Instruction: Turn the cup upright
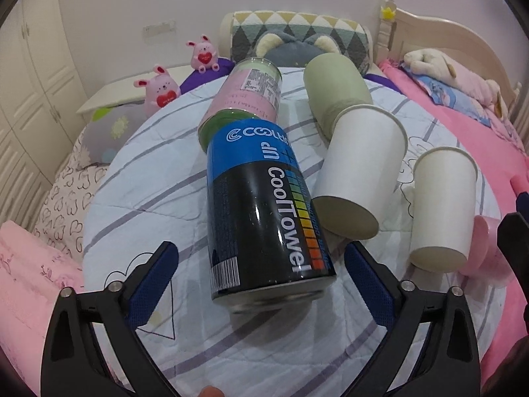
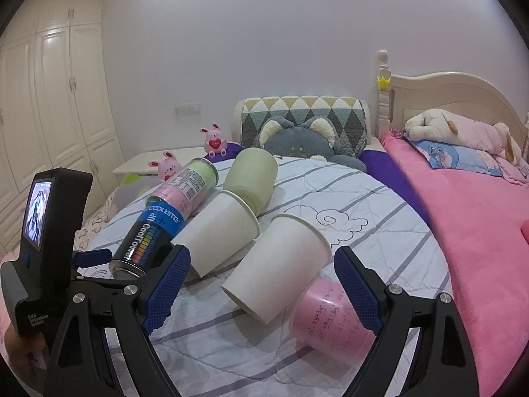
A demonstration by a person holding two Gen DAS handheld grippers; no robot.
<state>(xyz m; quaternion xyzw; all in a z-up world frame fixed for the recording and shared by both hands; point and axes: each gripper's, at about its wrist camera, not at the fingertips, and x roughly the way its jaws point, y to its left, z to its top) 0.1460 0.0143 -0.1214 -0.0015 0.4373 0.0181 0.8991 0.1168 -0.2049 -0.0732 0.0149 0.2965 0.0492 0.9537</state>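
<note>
Several cups and cans lie on their sides on a round quilted surface [image 1: 158, 192]. A black and blue "CoolTowel" can [image 1: 264, 218] lies between the fingers of my open left gripper [image 1: 261, 278], its base toward me; it also shows in the right wrist view [image 2: 148, 235]. Behind it lies a pink and green can [image 1: 248, 96]. Two white paper cups [image 1: 360, 172] [image 1: 443, 208] lie to the right, bases toward me. A green cup [image 1: 334, 79] lies behind them. My open right gripper [image 2: 261, 278] frames the nearer white cup [image 2: 277, 264]. A pink cup [image 2: 334, 317] lies by its right finger.
Pink bunny toys [image 2: 215, 140] and a grey plush cushion [image 2: 297, 139] sit at the far edge. A pink blanket [image 2: 479, 218] covers the bed on the right, with a headboard [image 2: 446, 96] behind. A white wardrobe [image 2: 49, 99] stands at left. The left hand-held unit [image 2: 43, 241] shows at lower left.
</note>
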